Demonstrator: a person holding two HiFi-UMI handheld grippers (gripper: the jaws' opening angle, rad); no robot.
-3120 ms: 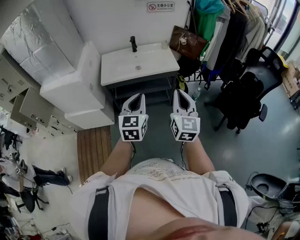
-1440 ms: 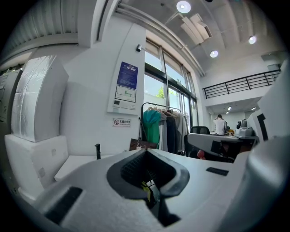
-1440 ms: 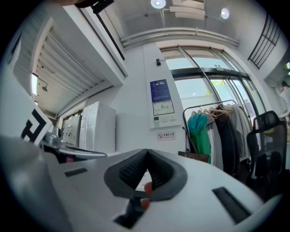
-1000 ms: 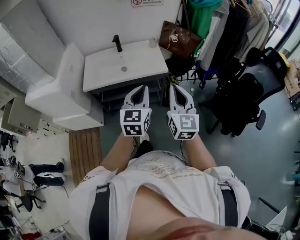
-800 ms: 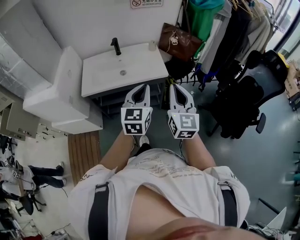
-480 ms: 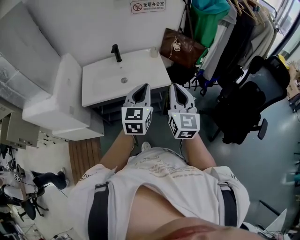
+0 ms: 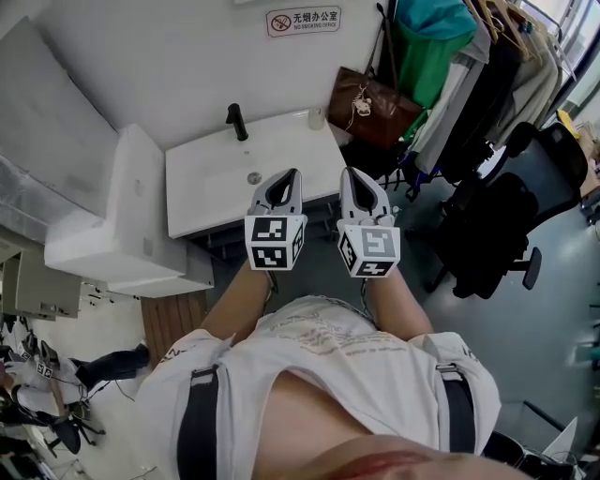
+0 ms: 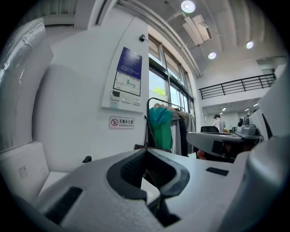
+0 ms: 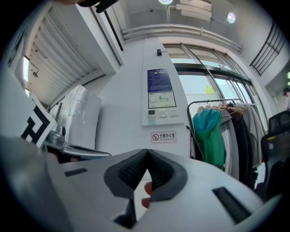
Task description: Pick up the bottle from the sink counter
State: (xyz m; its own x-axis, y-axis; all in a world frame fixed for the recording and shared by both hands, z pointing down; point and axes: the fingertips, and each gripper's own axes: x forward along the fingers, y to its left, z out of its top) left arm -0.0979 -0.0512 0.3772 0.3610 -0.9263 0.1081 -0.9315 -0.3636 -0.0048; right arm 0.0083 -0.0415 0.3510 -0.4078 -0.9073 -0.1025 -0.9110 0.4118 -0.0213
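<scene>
A small pale bottle [image 7: 317, 117] stands at the back right corner of the white sink counter [image 7: 211, 192], right of the black faucet [image 7: 238, 122]. Both grippers are held side by side in front of the counter's near edge, well short of the bottle. My left gripper [image 7: 292, 172] is shut with nothing in it, its tips over the counter's front rim. My right gripper [image 7: 345, 172] is shut and empty too, just off the counter's right front corner. In the left gripper view the shut jaws [image 8: 146, 150] hide the bottle; the faucet [image 8: 86, 159] shows at the left.
A brown bag [image 7: 373, 98] hangs right of the counter by a rack of clothes [image 7: 450, 56]. A black office chair [image 7: 492, 225] stands at the right. White blocks [image 7: 122, 206] adjoin the counter's left side. A no-smoking sign [image 7: 302, 19] is on the wall.
The person has walked toward the sink, and the counter now lies closer under both grippers. Both grippers stay shut and side by side.
</scene>
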